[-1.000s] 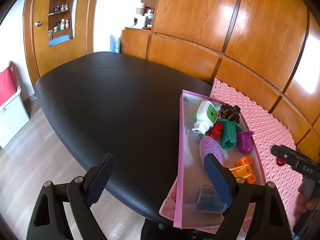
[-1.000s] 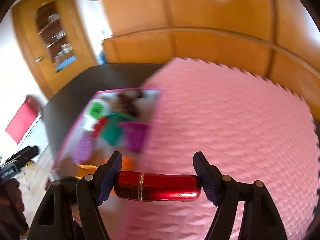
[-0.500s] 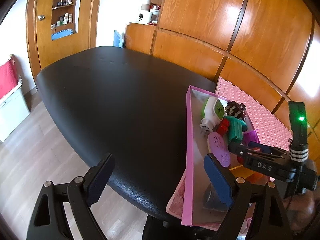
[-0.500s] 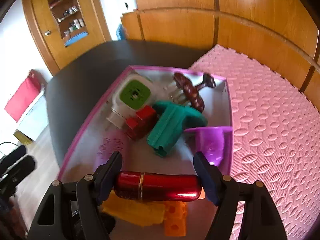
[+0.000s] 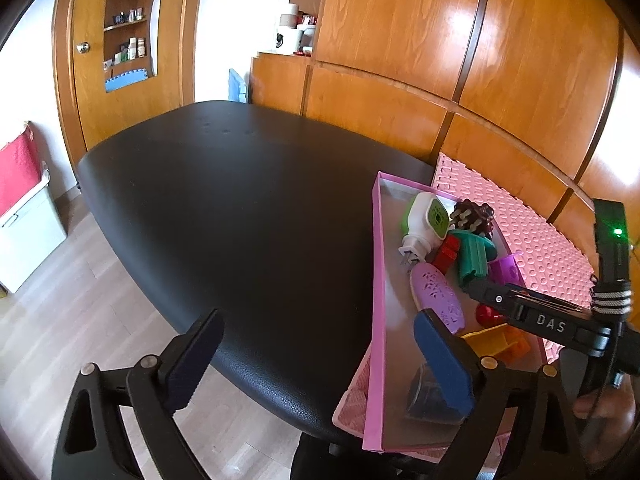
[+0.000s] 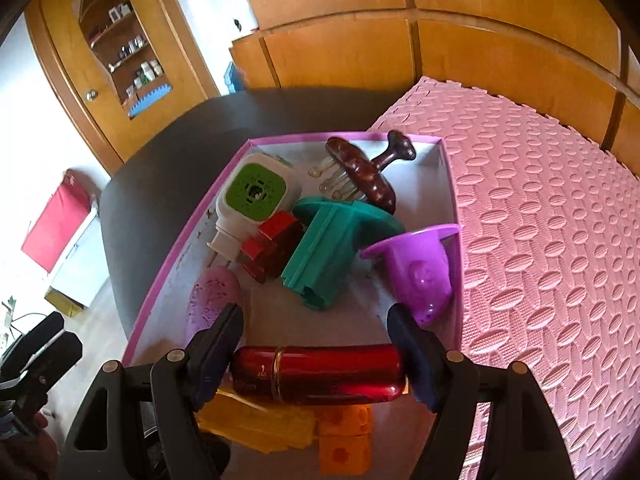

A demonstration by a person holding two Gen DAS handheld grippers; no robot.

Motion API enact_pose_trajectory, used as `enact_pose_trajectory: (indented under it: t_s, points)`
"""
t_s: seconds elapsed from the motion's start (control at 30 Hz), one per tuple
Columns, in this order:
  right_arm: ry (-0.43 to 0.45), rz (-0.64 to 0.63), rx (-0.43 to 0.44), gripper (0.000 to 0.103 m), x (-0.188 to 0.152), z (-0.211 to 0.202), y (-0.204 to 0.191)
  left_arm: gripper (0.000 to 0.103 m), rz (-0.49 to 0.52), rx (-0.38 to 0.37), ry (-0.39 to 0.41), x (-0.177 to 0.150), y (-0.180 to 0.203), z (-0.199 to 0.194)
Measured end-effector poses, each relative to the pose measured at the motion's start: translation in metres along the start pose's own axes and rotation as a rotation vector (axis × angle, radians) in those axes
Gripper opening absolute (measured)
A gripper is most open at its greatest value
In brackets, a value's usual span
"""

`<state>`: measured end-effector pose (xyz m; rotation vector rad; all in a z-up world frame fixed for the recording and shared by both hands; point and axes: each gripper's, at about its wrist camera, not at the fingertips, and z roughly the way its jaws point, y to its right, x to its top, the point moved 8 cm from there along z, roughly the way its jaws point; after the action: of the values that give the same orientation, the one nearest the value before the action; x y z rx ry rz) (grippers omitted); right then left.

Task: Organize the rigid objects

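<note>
While the right hand-held gripper [image 6: 316,364] pinches the red cylinder [image 6: 316,374] over the pink tray [image 6: 448,184], next comes release inside; left hand-held gripper [image 5: 316,360] spread, its jaws just widened on nothing

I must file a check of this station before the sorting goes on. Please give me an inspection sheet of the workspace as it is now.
Surface: black table; pink foam mat on its right part.
Job's things: pink tray holds green-faced plug, teal piece, purple cup, brown brush, red block, yellow and orange pieces.
Clutter: nothing seen.
Grippers: right gripper shut on red tube above the tray; left gripper open, jaws just widened, nothing between them.
Cables: nothing seen.
Surroundings: wooden panels, shelved door.
</note>
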<state>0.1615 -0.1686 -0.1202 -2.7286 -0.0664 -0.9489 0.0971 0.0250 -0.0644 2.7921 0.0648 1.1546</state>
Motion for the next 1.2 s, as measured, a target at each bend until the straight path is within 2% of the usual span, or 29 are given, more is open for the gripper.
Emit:
enact_pose_trajectory:
  t_s: [0.17,0.33,0.43,0.77,0.87,1.07,1.2]
  points:
    - [0.022,0.019,0.002,0.080,-0.001,-0.008,0.002,0.098,0.012,0.017,0.009,0.001,0.003,-0.003]
    - [0.067,0.031,-0.012,0.080,-0.001,-0.027,0.005,0.102,0.036,0.034,0.041,0.004,0.009,-0.012]
    - [0.107,0.016,-0.040,0.080,-0.003,-0.044,0.005,0.103,0.053,0.046,0.060,0.007,0.014,-0.017]
    - [0.248,0.008,-0.209,0.080,-0.022,-0.096,0.009,0.103,0.063,0.063,0.105,0.006,0.028,-0.035]
    - [0.283,0.019,-0.252,0.080,-0.029,-0.108,0.013,0.103,0.077,0.100,0.113,0.004,0.034,-0.039]
    - [0.323,0.015,-0.291,0.080,-0.032,-0.123,0.014,0.103,0.081,0.121,0.133,-0.001,0.042,-0.046]
    - [0.327,0.005,-0.290,0.080,-0.033,-0.125,0.011,0.103,0.067,0.090,0.127,-0.003,0.046,-0.050]
